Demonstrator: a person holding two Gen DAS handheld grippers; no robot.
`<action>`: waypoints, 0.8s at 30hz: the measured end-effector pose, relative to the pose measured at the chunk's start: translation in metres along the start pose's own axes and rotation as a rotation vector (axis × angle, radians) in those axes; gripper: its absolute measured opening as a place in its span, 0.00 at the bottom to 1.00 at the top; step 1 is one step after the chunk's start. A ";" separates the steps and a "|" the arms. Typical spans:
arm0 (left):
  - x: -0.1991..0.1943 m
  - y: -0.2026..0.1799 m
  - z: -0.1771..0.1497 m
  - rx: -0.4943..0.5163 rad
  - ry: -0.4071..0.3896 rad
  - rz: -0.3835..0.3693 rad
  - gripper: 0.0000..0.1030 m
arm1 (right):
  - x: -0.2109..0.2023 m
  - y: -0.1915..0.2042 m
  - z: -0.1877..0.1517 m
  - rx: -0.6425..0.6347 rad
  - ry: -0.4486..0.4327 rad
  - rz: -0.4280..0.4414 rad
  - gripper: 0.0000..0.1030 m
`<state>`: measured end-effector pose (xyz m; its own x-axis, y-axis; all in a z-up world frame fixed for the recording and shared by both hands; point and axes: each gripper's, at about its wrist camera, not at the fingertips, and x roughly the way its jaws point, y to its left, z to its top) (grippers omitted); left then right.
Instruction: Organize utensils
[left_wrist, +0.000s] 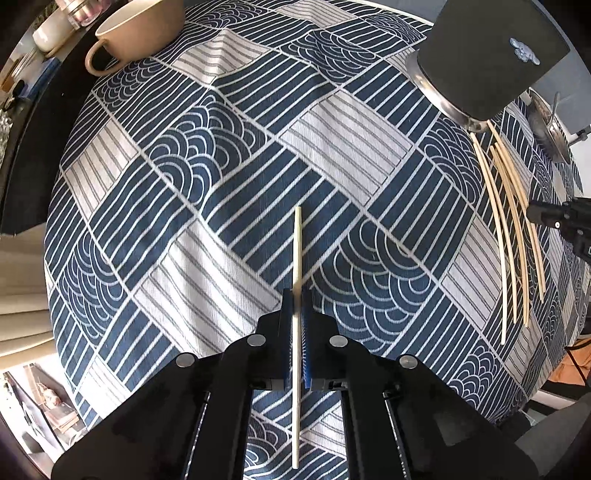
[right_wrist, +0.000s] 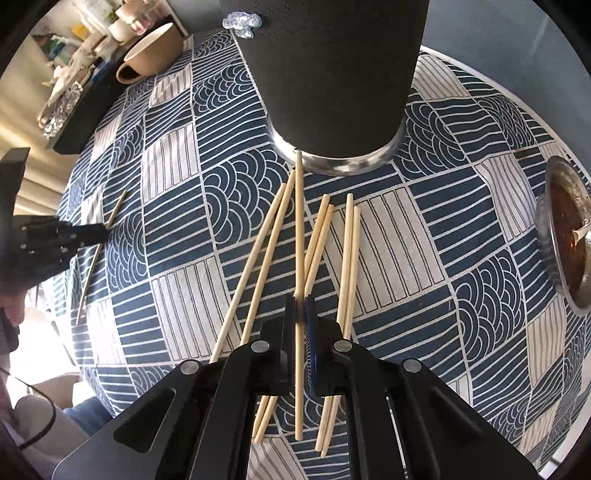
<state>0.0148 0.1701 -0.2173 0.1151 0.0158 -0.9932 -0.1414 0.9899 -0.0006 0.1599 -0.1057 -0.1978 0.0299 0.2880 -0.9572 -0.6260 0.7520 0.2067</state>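
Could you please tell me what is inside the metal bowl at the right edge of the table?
The metal bowl holds a reddish-brown sauce with a spoon resting in it. The far part of the bowl is cut off by the picture's edge.

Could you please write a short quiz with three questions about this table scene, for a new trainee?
1. True or false: the left claw is shut on a single chopstick.
2. What does the right claw grip? A) the spoon B) a chopstick C) the cup
3. Fill in: the dark holder stands on a blue and white patterned ____.

Key: 1 true. 2 B, one chopstick from the loose pile. 3 tablecloth.
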 end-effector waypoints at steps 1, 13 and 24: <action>0.000 0.000 -0.004 -0.006 0.003 -0.004 0.05 | -0.001 -0.002 0.003 0.007 -0.004 0.011 0.05; -0.049 -0.009 -0.023 0.011 -0.061 -0.056 0.05 | -0.070 -0.007 -0.006 0.052 -0.144 0.129 0.05; -0.098 -0.043 0.033 0.102 -0.141 -0.051 0.05 | -0.118 -0.014 -0.022 0.061 -0.268 0.197 0.05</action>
<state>0.0416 0.1305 -0.1158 0.2571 -0.0226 -0.9661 -0.0325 0.9990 -0.0320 0.1477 -0.1632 -0.0918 0.1221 0.5708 -0.8120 -0.5923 0.6983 0.4019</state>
